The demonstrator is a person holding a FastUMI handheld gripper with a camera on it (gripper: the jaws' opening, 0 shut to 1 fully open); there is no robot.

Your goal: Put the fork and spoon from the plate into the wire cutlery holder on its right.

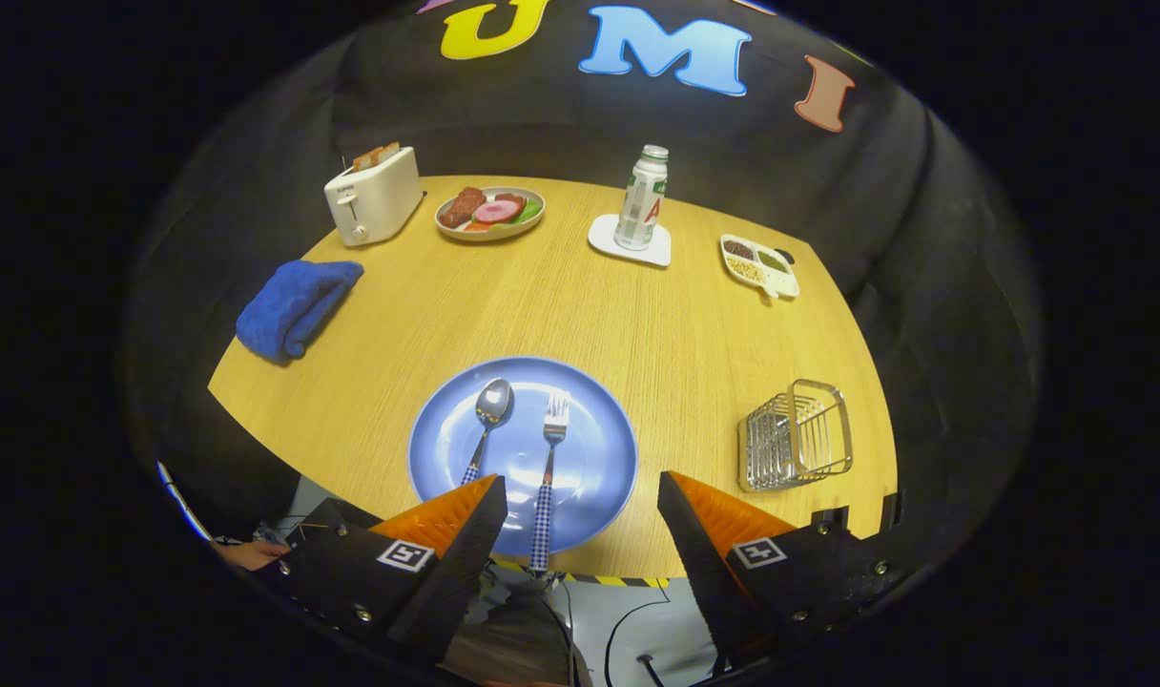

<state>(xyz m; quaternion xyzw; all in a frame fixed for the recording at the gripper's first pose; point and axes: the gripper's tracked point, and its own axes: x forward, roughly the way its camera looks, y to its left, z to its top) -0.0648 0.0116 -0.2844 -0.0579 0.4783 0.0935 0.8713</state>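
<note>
The gripper (580,501) hangs with fingers spread wide, holding nothing. Just ahead, the spoon (486,426) and fork (548,469) lie side by side on the blue plate (607,448), heads toward 12 o'clock, handles toward 6. The wire holder (796,435) sits at 3 o'clock from the plate, bare table (675,324) between.

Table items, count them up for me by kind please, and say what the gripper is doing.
Cutlery: 2, spoon and fork
Dishes: 3, blue plate, food plate, divided tray
Toaster: 1
Bottle: 1
Coaster: 1
Towel: 1
Wire holder: 1
Total: 10
Gripper: open, holding nothing.
</note>
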